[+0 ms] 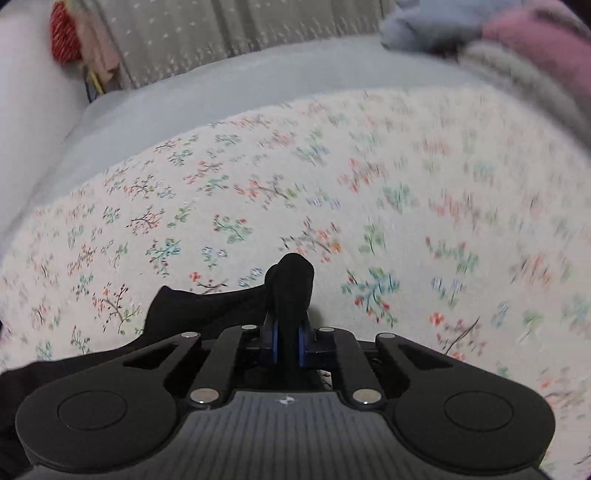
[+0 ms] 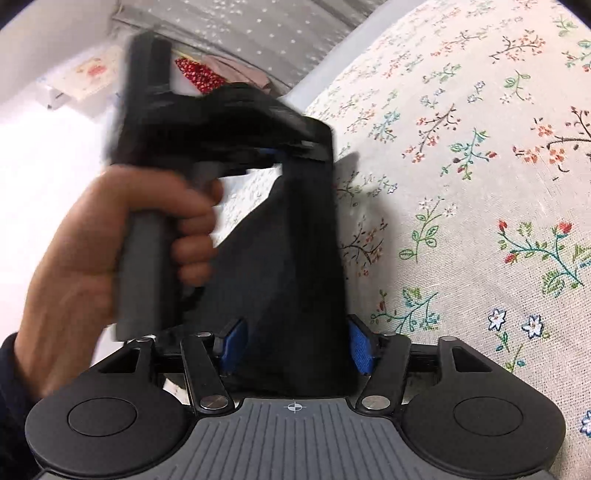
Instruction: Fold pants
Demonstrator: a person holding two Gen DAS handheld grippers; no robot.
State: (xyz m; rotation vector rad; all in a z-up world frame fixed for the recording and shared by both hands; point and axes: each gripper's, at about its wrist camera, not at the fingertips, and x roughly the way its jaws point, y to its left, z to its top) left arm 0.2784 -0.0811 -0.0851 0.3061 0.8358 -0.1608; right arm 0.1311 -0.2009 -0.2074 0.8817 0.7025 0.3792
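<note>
Black pants [image 2: 295, 258] hang stretched above the floral bedspread [image 1: 369, 184], their long axis running from the right hand-held gripper [image 2: 293, 345] to the left hand-held gripper [image 1: 288, 332]. The left is clamped tight on a fold. The right stands wider, cloth filling the gap between its blue pads [image 2: 360, 343]; whether it truly grips, I cannot tell.

One pair of black pants [image 2: 291, 236], two tongs — left [image 1: 289, 332], right [image 2: 293, 343] — one hand [image 2: 110, 236], one floral bedsheet [image 1: 369, 184], one red-patterned cloth [image 1: 64, 33].
</note>
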